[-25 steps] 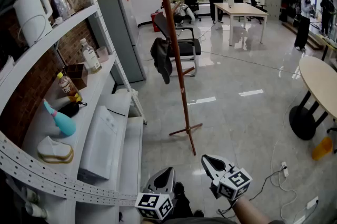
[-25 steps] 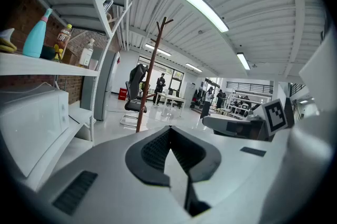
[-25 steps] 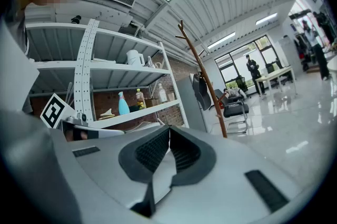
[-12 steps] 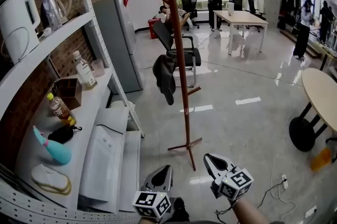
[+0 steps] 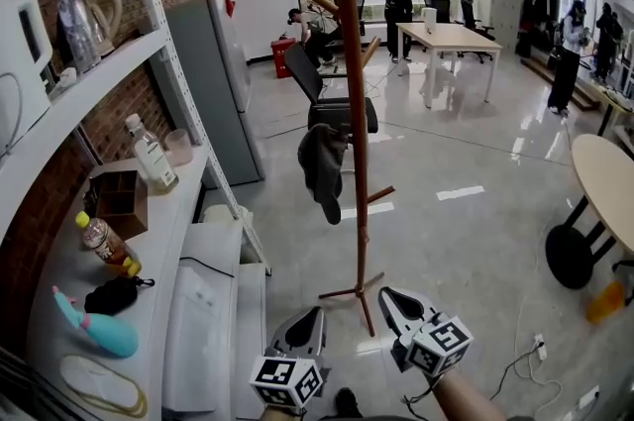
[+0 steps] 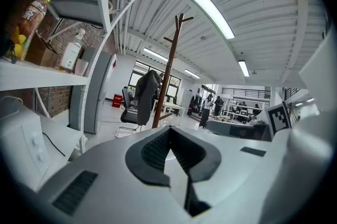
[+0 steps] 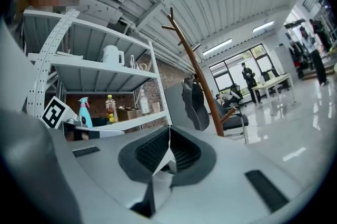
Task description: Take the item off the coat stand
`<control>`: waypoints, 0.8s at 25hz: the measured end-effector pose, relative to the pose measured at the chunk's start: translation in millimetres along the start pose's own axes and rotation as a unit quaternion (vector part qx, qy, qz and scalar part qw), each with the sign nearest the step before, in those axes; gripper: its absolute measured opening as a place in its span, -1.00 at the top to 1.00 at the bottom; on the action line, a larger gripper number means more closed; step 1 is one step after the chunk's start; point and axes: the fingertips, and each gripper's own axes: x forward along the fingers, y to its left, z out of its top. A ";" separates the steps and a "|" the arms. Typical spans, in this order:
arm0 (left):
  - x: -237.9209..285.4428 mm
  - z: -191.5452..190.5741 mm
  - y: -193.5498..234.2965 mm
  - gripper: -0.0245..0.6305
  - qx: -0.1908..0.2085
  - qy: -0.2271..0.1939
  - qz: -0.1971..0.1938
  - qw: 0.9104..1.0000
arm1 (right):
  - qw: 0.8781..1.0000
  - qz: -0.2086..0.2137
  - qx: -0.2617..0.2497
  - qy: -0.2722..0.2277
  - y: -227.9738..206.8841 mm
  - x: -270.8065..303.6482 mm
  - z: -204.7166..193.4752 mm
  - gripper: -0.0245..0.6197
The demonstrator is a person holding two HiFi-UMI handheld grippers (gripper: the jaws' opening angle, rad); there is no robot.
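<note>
Head view shows both tools low at six o'clock. The left gripper (image 5: 309, 318) and the right gripper (image 5: 388, 298) each have their jaws pressed together with nothing between them, and both point level toward twelve o'clock. Nothing of the task looks done yet; I judge that the approach, the grasp and the lift-off all remain. Farther off at twelve o'clock the coat stand (image 5: 355, 112) rises from the glossy floor (image 5: 466, 241), well apart from either gripper. The item, a dark garment (image 5: 322, 169), hangs limp on the pole's nine o'clock side, about midway up, bunched in soft folds.
</note>
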 end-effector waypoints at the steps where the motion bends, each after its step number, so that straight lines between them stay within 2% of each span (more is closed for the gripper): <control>1: 4.1 2.2 5.6 0.91 -0.002 0.000 -0.001 1.000 | 1.000 -0.003 -0.002 0.000 -1.3 6.2 0.4 0.90; 13: 25.6 9.6 46.0 0.91 0.003 0.002 -0.011 1.000 | 1.000 -0.030 -0.002 0.002 -11.5 48.9 -5.4 0.90; 20: 49.0 20.8 52.9 0.91 0.011 -0.004 -0.003 1.000 | 0.999 -0.030 -0.016 -0.003 -32.9 69.8 14.2 0.90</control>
